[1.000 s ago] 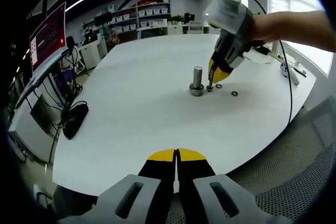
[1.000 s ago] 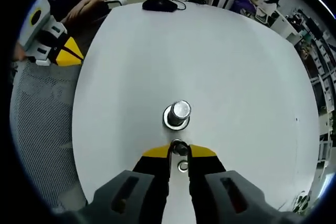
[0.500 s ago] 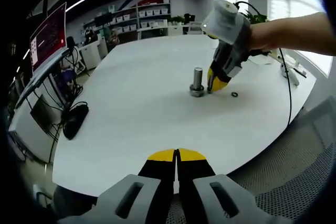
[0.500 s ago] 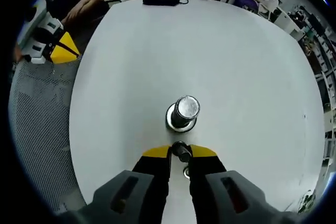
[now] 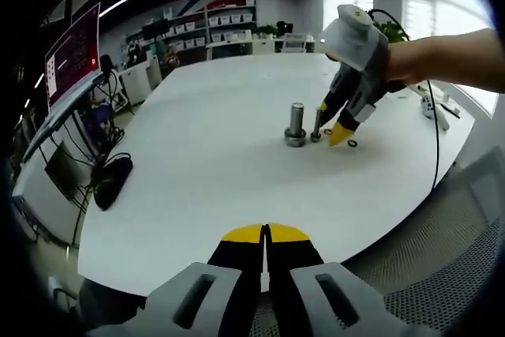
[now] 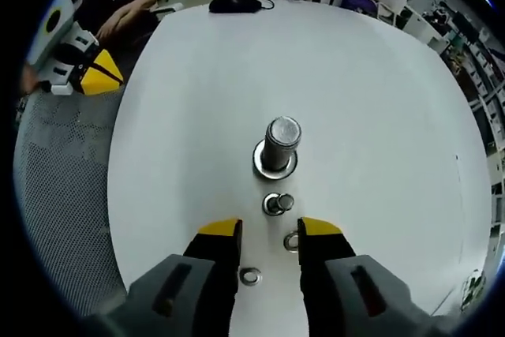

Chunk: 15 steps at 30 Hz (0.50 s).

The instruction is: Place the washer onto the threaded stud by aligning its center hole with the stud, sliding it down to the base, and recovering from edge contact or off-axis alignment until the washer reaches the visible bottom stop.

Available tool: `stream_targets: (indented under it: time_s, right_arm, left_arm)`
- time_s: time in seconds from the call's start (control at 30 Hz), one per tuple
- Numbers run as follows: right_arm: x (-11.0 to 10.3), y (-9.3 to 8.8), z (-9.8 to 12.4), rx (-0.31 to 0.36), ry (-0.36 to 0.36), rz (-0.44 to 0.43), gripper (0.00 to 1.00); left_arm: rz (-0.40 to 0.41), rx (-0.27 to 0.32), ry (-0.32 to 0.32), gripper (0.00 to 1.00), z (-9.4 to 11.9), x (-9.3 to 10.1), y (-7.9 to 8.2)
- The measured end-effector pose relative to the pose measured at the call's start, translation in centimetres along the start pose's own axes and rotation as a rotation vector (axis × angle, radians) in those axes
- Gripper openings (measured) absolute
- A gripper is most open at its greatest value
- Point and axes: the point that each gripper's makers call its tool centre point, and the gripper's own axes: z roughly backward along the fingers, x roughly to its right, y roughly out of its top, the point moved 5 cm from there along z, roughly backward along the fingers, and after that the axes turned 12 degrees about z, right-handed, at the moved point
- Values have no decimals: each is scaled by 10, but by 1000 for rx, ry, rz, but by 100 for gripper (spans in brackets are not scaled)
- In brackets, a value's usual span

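While right gripper (image 6: 270, 228) gapes, two washers (image 6: 251, 276) show.

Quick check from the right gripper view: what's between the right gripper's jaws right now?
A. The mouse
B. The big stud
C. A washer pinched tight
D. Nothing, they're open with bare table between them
D: the right gripper has its jaws spread with only white table in the gap; one washer lies by the left jaw, another washer by the right, and the small stud stands just ahead.
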Motion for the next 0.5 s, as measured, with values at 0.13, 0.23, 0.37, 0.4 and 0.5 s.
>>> stream_targets:
  time_s: [0.13, 0.23, 0.37, 0.4, 0.5]
  right_arm:
    - [-2, -11, 6, 4, 12, -17, 30]
    - [-3, -17, 10, 12, 23, -29, 29]
    - [-5, -22, 13, 28, 36, -43, 30]
    - [-6, -22, 13, 46, 45, -47, 30]
    - [-7, -27, 13, 39, 47, -57, 30]
  left_arm:
    - [-2, 0, 1, 0, 0, 0, 0]
    - [-6, 3, 0, 0, 0, 0, 0]
    - [-6, 2, 1, 0, 0, 0, 0]
    - [-5, 4, 1, 0, 0, 0, 1]
    - [-8, 6, 5, 0, 0, -1, 1]
